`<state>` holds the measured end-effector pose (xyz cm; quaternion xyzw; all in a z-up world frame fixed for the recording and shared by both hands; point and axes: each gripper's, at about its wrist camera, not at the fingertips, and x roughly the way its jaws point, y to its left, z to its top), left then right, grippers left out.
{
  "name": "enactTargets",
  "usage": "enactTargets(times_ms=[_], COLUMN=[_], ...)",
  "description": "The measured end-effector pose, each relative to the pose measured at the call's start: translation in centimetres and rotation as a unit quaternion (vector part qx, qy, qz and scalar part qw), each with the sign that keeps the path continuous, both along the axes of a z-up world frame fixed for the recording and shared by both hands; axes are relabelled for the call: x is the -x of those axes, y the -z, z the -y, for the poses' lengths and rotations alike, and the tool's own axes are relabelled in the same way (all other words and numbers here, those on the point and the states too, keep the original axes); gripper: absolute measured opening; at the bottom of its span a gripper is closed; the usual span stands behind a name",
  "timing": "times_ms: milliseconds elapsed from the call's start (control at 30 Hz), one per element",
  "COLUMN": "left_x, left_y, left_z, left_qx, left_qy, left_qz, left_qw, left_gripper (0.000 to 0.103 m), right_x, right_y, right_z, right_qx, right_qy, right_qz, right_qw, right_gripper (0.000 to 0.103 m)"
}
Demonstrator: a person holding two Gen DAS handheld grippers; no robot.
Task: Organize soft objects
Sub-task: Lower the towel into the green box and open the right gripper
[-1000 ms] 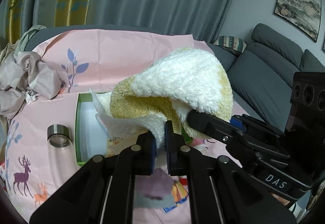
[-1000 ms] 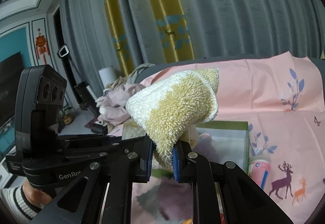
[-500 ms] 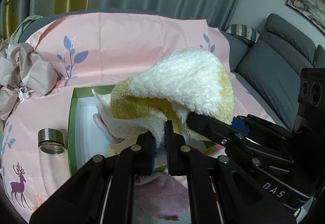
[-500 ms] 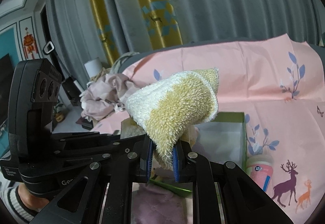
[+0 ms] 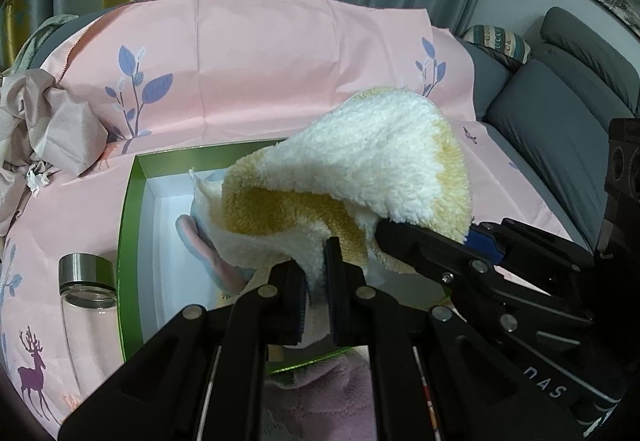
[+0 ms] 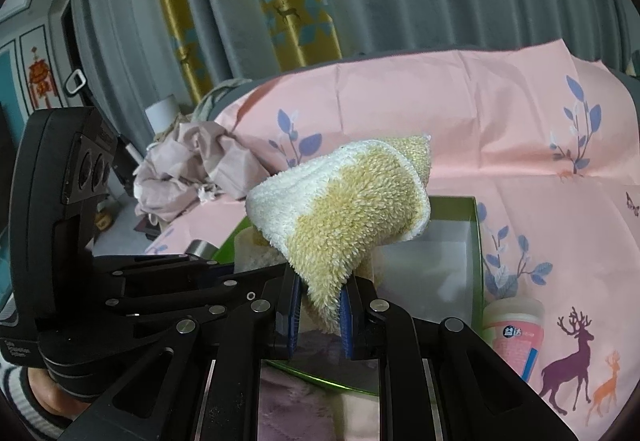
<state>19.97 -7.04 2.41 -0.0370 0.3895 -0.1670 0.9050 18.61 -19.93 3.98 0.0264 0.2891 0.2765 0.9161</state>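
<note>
Towel (image 5: 360,169), pinched by both grippers (image 5: 316,281) (image 6: 320,305) at frame centre above the box (image 5: 132,225), may snag its rim and spill out.

"DAS" on right tongs (image 5: 480,241) body; pink tub (image 6: 516,329) label characters too small to read.

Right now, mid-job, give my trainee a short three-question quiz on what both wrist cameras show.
1. True or false: both claws are shut on the fluffy yellow-and-white towel.
2. Multiple choice: what lies under the towel? A) green open box B) wicker basket C) metal sink
3. Fill in: beside the box's left wall, in the left wrist view, stands a clear ____ with a metal cap.

Key
1. True: left claw and right claw each pinch a fold.
2. A
3. bottle
</note>
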Motion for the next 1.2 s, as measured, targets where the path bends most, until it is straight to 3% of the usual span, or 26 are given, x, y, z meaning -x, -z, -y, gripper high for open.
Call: enactTargets(times_ms=[733, 833, 933, 1000, 1067, 1100, 1200], left_x=[-3.1, -3.2, -3.1, -3.0, -2.8, -2.7, -1.7], left_y=[4.0, 4.0, 4.1, 4.3, 4.4, 4.4, 4.0], left_z=[0.3, 0.3, -0.1, -0.6, -1.4, -1.7, -2.2], left_qx=[-0.03, -0.023, -0.017, -0.027, -0.021, -0.016, -0.014], left_qy=[-0.01, -0.011, -0.021, -0.041, -0.053, -0.055, -0.06], left_qz=[-0.066, -0.074, -0.08, -0.085, -0.089, -0.089, -0.087], left_qw=[0.9973, 0.997, 0.9964, 0.9952, 0.9944, 0.9944, 0.9943], left_gripper=[0.007, 0.01, 0.027, 0.06, 0.076, 0.081, 0.082], right_x=[-4.0, -4.5, -4.7, -4.6, -4.3, -4.1, -2.9], right_y=[3.7, 4.2, 4.4, 4.4, 4.2, 4.0, 3.2], right_z=[0.2, 0.2, 0.5, 0.8, 1.3, 1.4, 1.9], right_qx=[0.044, 0.054, 0.055, 0.053, 0.053, 0.054, 0.062], right_qy=[0.042, 0.051, 0.058, 0.062, 0.066, 0.067, 0.074], right_qz=[-0.069, -0.084, -0.096, -0.102, -0.102, -0.1, -0.084], right_qw=[0.996, 0.994, 0.992, 0.991, 0.991, 0.991, 0.992], right_gripper=[0.018, 0.032, 0.036, 0.036, 0.038, 0.043, 0.054])
